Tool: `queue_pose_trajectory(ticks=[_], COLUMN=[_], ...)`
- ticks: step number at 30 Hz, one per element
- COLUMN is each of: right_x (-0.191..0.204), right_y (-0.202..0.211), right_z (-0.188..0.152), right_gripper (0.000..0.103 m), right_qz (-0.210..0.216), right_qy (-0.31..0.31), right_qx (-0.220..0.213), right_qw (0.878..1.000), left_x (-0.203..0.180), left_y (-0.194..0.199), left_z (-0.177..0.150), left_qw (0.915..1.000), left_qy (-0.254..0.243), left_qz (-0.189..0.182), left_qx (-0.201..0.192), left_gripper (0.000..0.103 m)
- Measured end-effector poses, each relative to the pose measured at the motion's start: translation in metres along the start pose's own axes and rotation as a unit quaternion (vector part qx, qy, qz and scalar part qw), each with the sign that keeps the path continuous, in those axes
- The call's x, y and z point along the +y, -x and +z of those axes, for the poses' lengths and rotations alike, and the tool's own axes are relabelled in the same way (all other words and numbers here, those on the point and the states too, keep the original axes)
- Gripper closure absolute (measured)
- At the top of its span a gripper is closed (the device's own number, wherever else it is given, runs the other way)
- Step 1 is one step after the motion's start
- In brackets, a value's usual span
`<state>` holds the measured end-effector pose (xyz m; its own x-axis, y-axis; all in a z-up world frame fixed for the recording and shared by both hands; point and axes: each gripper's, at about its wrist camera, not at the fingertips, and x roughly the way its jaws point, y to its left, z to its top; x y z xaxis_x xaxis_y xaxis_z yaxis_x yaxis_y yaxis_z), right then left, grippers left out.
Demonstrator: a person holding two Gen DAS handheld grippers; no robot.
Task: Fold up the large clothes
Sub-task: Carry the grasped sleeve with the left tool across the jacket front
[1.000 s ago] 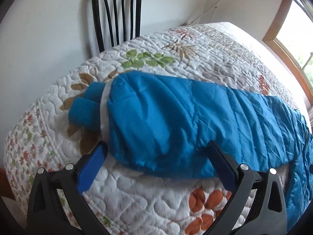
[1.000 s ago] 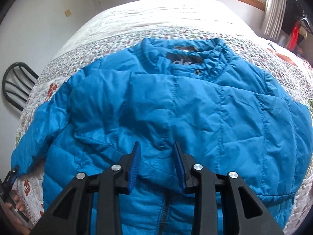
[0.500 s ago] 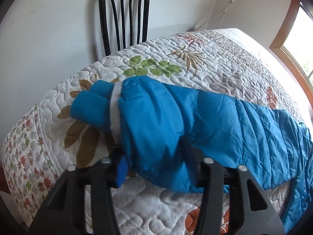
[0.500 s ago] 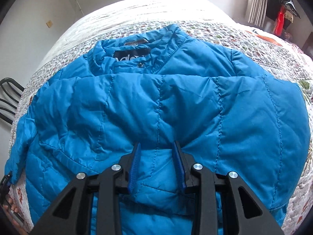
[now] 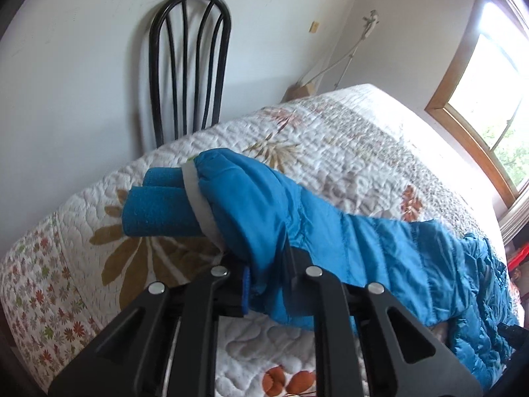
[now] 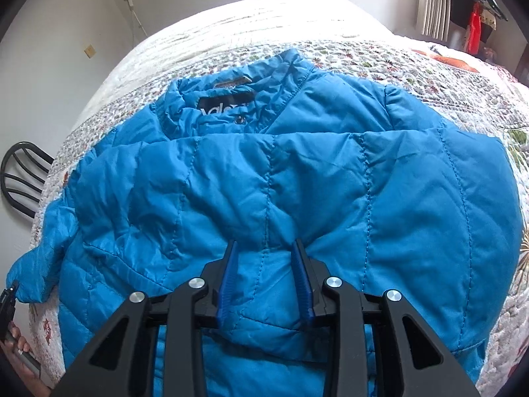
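Midway: one sleeve folded in, the other just gripped

Left tongs (image 5: 267, 284) are clamped on the left sleeve (image 5: 297, 231) near its cuff (image 5: 158, 205), holding the sleeve end clear of the quilt (image 5: 347, 139); the rest of the sleeve runs right toward the jacket body. Right tongs (image 6: 264, 278) are nearly closed, pinching a ridge of fabric on the sleeve that already lies across the front of the jacket (image 6: 413, 215). Beyond them the jacket lies flat and face up on the quilt, collar (image 6: 231, 106) at the far side, hem nearest the tongs. Done, by the look of it: one sleeve is laid across the chest. Left to do, as judged: bringing the gripped sleeve over the body, then folding the body itself. A chair (image 5: 188, 66) stands against the far wall.
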<state>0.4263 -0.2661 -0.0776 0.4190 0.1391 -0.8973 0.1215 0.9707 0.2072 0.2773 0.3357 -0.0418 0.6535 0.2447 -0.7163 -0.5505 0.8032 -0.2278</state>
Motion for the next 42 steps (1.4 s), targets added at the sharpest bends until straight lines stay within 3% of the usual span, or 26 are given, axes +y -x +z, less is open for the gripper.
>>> queue_pose_trajectory(ticks=[7,14,21,32,36,42], right_x=[-0.025,-0.068,-0.092,-0.113,-0.121,-0.128], right_y=[0.038,0.058,0.056,0.07,0.07,0.068], right_z=[-0.002,-0.007,-0.01,-0.012,-0.011,-0.012], right_gripper=[0.07,0.07,0.07,0.07,0.07,0.07], right_qz=[-0.014,-0.029,-0.016,-0.007,0.004,0.018], right_qy=[-0.005,-0.028,-0.036,-0.045,-0.053,-0.057], right_qx=[-0.025,-0.035,-0.036,-0.053,-0.053,-0.051], right_qw=[1.0,0.999,0.999,0.998,0.997,0.997], left_x=[-0.066,-0.167,-0.273,-0.387,-0.426,-0.459], left_y=[0.034,0.052,0.052,0.056,0.048,0.005], left_z=[0.013,-0.005,-0.053,-0.124,-0.157,-0.199], left_qw=[0.9963,0.9831,0.9609,0.9194,0.8988,0.8812], left_qy=[-0.063,-0.143,-0.226,-0.318,-0.352,-0.374], left_qz=[-0.034,-0.094,-0.152,-0.231,-0.261,-0.277], left_qx=[-0.048,-0.064,-0.049,-0.021,0.016,0.083], left_gripper=[0.091,0.091,0.091,0.091,0.091,0.091])
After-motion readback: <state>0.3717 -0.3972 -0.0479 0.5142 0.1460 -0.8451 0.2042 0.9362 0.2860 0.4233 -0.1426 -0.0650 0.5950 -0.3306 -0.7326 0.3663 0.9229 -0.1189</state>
